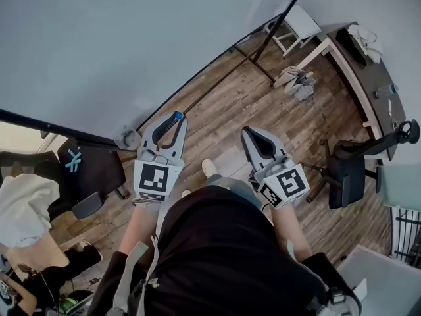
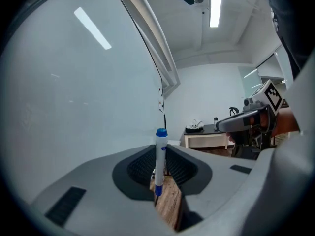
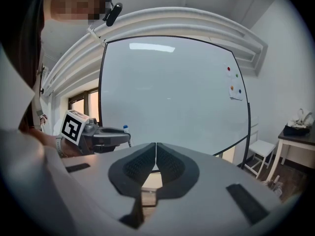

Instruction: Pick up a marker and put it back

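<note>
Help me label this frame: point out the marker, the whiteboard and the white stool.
marker (image 2: 160,159), left gripper view, on its white barrel.
whiteboard (image 3: 172,92), right gripper view, on its bare writing surface.
white stool (image 1: 301,20), head view, on its seat.

In the head view, marker (image 1: 177,116) mostly hidden by the left gripper (image 1: 173,121), only its blue cap showing, dots (image 3: 233,81) on the whiteboard (image 3: 172,92) too small to tell
</note>
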Demonstrator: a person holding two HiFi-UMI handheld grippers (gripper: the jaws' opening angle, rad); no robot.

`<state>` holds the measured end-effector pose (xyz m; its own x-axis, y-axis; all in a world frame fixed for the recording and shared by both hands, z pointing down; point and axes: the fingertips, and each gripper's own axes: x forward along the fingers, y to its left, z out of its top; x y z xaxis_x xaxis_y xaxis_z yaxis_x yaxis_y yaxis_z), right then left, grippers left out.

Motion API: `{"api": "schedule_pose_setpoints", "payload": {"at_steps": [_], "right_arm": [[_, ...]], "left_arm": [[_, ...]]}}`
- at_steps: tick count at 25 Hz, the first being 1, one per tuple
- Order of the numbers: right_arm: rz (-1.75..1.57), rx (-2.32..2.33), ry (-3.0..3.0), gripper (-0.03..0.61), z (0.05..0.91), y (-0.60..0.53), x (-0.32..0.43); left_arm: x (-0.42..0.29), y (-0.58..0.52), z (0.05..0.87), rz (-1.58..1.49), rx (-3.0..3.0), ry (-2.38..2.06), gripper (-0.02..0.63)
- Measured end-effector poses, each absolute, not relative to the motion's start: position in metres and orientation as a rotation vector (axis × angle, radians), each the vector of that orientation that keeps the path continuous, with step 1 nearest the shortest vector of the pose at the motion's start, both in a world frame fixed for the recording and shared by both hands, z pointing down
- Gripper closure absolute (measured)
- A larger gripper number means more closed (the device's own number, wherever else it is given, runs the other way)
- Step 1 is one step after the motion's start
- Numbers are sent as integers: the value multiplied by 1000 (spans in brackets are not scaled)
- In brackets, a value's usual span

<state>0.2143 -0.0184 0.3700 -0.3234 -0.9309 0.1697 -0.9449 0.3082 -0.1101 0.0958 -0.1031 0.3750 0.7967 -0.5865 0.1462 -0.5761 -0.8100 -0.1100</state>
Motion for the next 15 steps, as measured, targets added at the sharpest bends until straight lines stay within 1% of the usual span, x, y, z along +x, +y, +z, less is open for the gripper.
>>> {"api": "schedule_pose_setpoints", "payload": {"at_steps": [15], "right_arm": [[282,1569,-2620,561,370,-49,167]], "left_arm": [[30,-114,373,-295,-2825,1208,541]]}}
